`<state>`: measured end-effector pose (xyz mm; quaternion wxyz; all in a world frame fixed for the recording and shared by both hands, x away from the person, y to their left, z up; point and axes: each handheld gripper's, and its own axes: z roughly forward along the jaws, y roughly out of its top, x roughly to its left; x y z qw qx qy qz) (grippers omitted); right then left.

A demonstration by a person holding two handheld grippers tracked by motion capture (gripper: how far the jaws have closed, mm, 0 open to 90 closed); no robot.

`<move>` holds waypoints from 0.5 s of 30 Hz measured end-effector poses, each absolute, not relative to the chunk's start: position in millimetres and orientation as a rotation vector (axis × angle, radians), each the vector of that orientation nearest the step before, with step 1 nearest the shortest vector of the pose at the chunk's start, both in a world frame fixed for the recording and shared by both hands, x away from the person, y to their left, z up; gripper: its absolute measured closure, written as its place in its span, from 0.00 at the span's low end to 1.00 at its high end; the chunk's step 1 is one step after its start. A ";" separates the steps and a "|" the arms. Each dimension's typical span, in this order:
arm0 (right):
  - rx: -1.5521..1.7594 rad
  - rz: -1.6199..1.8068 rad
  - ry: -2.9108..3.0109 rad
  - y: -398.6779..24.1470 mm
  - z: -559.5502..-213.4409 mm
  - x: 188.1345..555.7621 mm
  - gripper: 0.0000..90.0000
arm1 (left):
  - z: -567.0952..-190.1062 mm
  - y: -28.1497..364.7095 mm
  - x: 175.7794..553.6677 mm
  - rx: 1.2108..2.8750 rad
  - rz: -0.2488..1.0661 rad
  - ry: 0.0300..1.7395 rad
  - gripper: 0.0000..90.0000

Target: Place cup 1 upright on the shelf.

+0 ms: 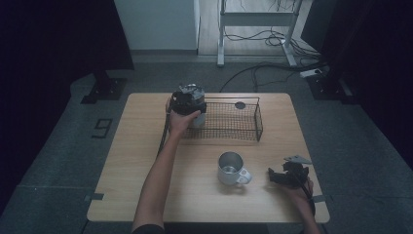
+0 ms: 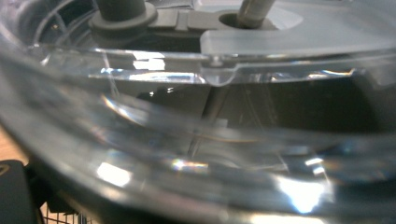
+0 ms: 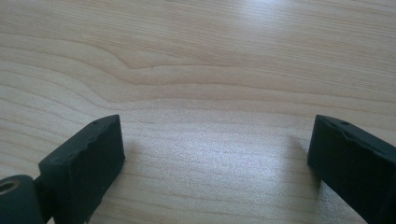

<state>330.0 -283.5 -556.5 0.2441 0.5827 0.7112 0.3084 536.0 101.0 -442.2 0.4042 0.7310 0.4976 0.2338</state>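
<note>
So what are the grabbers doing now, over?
Left gripper holding clear glass jar at wire basket left end. Right gripper open, empty, over table. Steel mug stands clear.

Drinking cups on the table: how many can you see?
1. A metal mug with a handle stands upright on the bare wooden table, in front of the wire basket. Anything behind the clear container at the basket's left end may be hidden.

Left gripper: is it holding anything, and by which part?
The left gripper holds a clear glass container by its side wall, over the wire basket's left end. The right gripper is open, empty, on the table.
</note>
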 end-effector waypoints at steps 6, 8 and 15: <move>1.591 0.842 1.942 -283.6 -556.5 330.0 0.04 | -447.4 98.9 538.0 1.840 0.585 1.270 0.05; 1.591 0.842 1.942 -283.6 -556.5 330.0 0.04 | -450.9 97.4 538.5 1.851 0.579 1.278 0.05; 1.591 0.843 1.942 -283.6 -556.5 330.0 0.04 | -459.5 92.5 539.5 1.871 0.567 1.301 0.05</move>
